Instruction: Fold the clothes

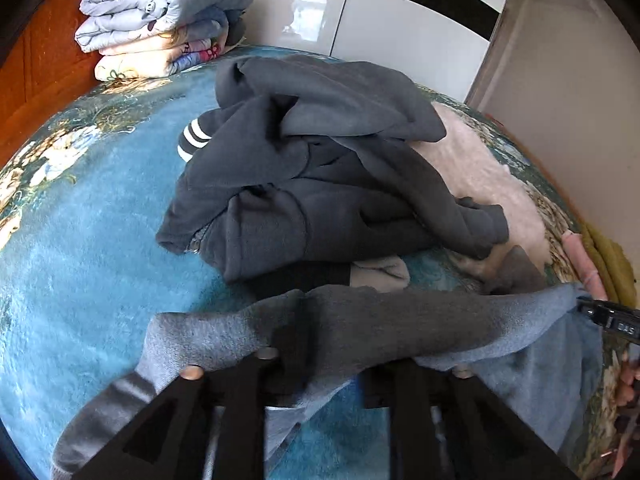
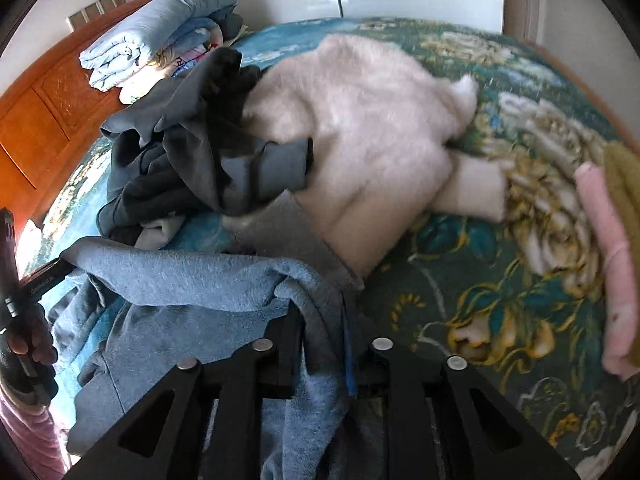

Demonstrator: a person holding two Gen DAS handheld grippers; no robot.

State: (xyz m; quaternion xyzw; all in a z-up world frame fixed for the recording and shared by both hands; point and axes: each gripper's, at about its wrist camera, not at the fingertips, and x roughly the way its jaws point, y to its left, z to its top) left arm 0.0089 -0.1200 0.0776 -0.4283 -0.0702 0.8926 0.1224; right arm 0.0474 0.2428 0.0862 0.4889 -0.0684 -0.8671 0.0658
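A grey-blue fleece garment [image 1: 360, 328] hangs stretched between my two grippers above the bed. My left gripper [image 1: 320, 364] is shut on its upper edge, with a dark-cuffed sleeve [image 1: 120, 396] drooping to the left. My right gripper [image 2: 324, 320] is shut on the same garment [image 2: 192, 276], which drapes down over its fingers. The right gripper's tip [image 1: 608, 316] shows at the right edge of the left wrist view. The left gripper [image 2: 24, 280] shows at the left edge of the right wrist view.
A heap of dark grey clothes [image 1: 320, 168] lies mid-bed on a teal floral blanket [image 1: 80, 220], partly over a fluffy white garment [image 2: 372, 128]. Folded quilts [image 1: 160, 12] sit by the wooden headboard [image 2: 44, 128]. Pink [image 2: 612, 256] and olive folded items lie at the right edge.
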